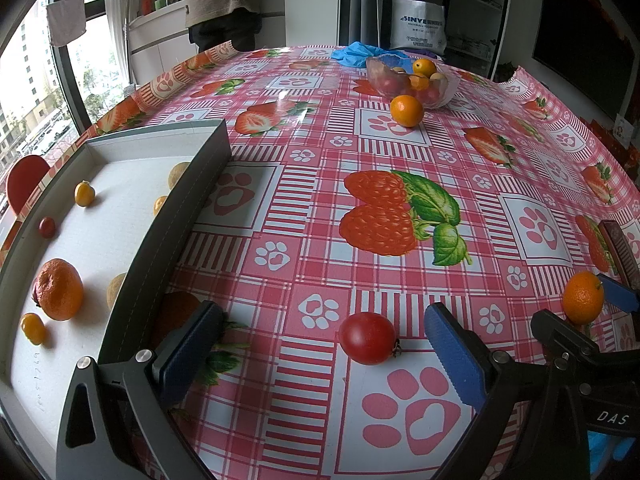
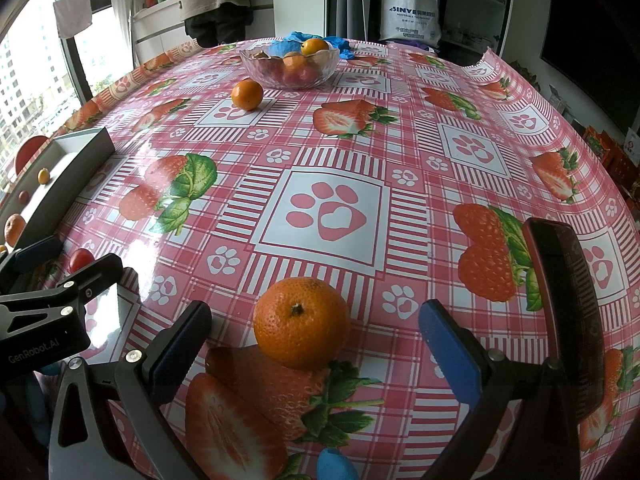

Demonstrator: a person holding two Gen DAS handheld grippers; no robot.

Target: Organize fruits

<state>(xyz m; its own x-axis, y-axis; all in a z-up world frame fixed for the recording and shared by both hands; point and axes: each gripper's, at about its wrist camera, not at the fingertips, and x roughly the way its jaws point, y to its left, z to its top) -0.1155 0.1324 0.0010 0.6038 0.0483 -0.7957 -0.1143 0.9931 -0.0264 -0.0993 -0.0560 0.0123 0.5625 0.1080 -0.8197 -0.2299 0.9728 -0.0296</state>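
- Left gripper [image 1: 324, 344] is spread wide with nothing held; a tomato [image 1: 368, 338] sits on the cloth [image 1: 360, 152] between its fingers, touching neither.
- Right gripper [image 2: 316, 332] is also wide open and empty — a mandarin [image 2: 301, 322] rests on the cloth between its blue pads [image 2: 452, 356], clear of both.
- Tray [image 1: 168, 208] lies at the left gripper's left; inside are a mandarin, kumquats, a small red tomato and pale round fruits, all apart from one another.
- Glass bowl [image 2: 290, 66] stands at the far side of the table, holding mixed fruit.
- An orange [image 2: 247, 95] sits on the cloth just beside the bowl.
- Blue gloves [image 1: 352, 53] lie behind the bowl.
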